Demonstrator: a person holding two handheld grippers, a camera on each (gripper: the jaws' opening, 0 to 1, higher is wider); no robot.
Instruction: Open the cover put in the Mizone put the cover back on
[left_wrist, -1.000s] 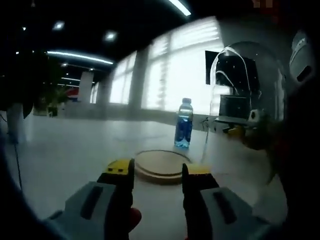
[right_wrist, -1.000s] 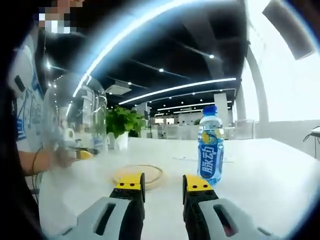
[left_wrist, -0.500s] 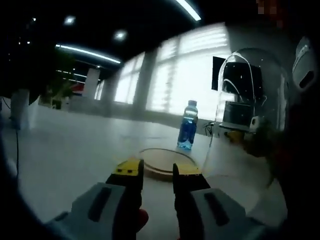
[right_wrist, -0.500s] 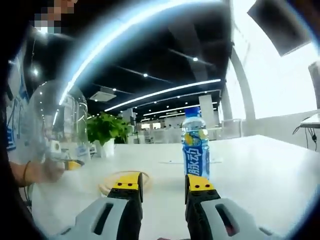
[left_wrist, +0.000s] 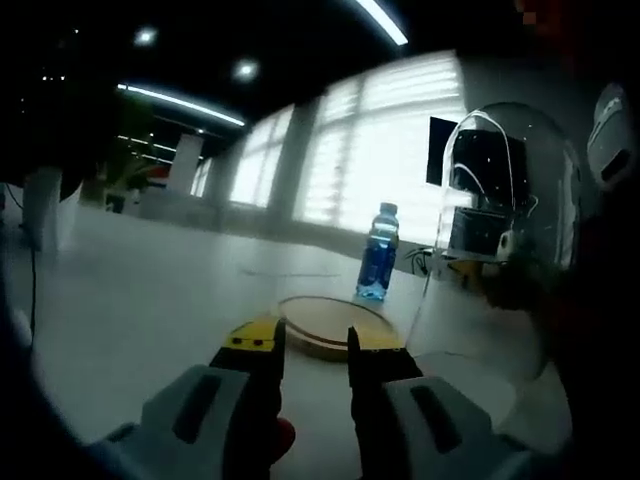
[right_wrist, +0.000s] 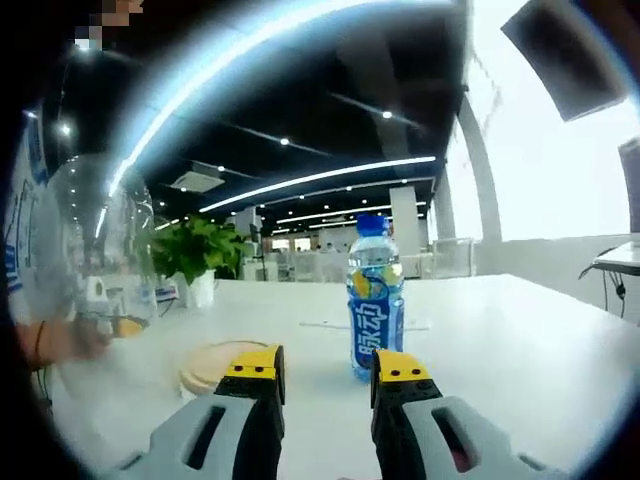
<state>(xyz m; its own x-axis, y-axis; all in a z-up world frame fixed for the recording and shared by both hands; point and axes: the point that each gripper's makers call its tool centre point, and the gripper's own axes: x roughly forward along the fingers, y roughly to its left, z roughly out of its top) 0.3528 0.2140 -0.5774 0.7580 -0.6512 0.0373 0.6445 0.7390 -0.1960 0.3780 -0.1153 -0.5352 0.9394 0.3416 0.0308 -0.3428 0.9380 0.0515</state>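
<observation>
The blue Mizone bottle (right_wrist: 376, 310) stands upright on the white table, just beyond my right gripper (right_wrist: 328, 365), whose jaws are open and empty with the bottle's foot above the gap. A round wooden base (right_wrist: 215, 362) lies to its left. The clear glass dome cover (right_wrist: 95, 260) is further left, off the base, and a hand shows through it. In the left gripper view, my left gripper (left_wrist: 316, 340) is narrowly open and empty in front of the wooden base (left_wrist: 330, 322). The bottle (left_wrist: 378, 255) stands behind the base and the dome (left_wrist: 500, 230) to the right.
The white table (right_wrist: 520, 350) stretches wide around the bottle. A potted plant (right_wrist: 200, 260) stands at the far side. A dark monitor (left_wrist: 475, 215) shows through the dome, and a cable (left_wrist: 30, 300) hangs at the left.
The right gripper's camera has come nearer the bottle, which now sits centred above its jaws. The left gripper's jaws have narrowed.
</observation>
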